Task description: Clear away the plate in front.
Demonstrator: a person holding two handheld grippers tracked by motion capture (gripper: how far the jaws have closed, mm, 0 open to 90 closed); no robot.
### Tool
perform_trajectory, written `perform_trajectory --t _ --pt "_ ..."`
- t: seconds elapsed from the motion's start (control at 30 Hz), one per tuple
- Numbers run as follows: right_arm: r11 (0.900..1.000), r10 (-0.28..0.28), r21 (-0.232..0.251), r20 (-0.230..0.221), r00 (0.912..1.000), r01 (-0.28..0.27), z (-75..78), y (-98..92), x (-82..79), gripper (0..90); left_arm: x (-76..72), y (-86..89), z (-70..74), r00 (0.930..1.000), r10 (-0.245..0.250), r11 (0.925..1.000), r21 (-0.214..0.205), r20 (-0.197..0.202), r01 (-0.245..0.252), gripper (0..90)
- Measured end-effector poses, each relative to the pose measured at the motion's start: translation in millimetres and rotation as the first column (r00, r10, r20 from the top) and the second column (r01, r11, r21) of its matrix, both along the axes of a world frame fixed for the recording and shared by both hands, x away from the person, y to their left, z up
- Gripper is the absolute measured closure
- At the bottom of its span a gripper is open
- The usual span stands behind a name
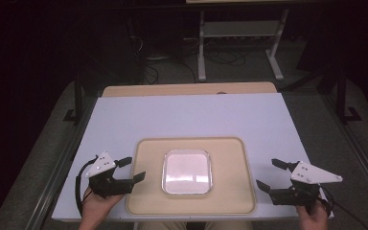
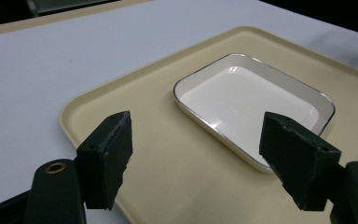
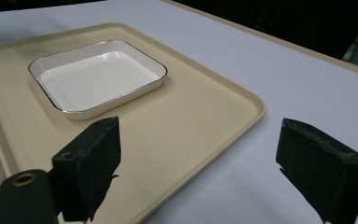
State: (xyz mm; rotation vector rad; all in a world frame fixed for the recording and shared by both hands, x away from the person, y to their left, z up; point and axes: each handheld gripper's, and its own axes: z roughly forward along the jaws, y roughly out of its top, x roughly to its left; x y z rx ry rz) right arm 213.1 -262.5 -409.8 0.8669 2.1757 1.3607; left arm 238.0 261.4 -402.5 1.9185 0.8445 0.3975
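Note:
A beige tray (image 1: 143,191) lies on the white tabletop near the front edge. On it, a little right of centre, sits an empty white rectangular dish (image 1: 187,171) with a thin silver rim. My left gripper (image 1: 135,168) hovers at the tray's left edge, pointing right, open with nothing between the jaws. My right gripper (image 1: 267,173) is just off the tray's right edge, pointing left, open and empty. In the left gripper view the left gripper (image 2: 200,158) frames the dish (image 2: 251,100) and the tray (image 2: 168,154). In the right gripper view the right gripper (image 3: 200,163) straddles the tray's rim (image 3: 256,105), with the dish (image 3: 93,77) farther off.
The white tabletop (image 1: 191,115) stretches bare behind the tray. A wooden edge (image 1: 187,89) runs along its far side. Beyond it the dark floor holds cables and a white table frame (image 1: 239,43).

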Motion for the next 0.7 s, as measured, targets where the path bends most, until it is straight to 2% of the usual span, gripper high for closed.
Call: perform_trajectory --t 0.27,0.37,0.53,0.7 --pt "0.9998 -0.005 -0.021 -0.009 0.9999 0.005 -2.5 -1.0 0.8 12.9 -7.4 1.0 -7.9 0.9998 0.009 0.9983 0.058 0.018 -0.01 21.7" --pt "0.9996 -0.001 -0.027 -0.014 0.9999 0.0 -3.7 -0.4 1.9 12.9 -9.4 0.6 -9.0 0.9994 0.031 0.9974 0.065 0.014 -0.032 19.7" --pt "0.9996 0.004 -0.026 -0.014 0.9999 -0.004 -4.4 -0.4 2.8 12.9 -11.2 -0.5 -10.2 0.9995 0.02 0.9971 0.073 0.024 -0.021 19.4" --pt "0.9996 0.009 -0.026 -0.021 0.9997 -0.01 -5.4 1.4 3.1 12.9 -9.9 0.2 -12.7 0.9993 0.03 0.9965 0.077 0.022 -0.032 19.4"
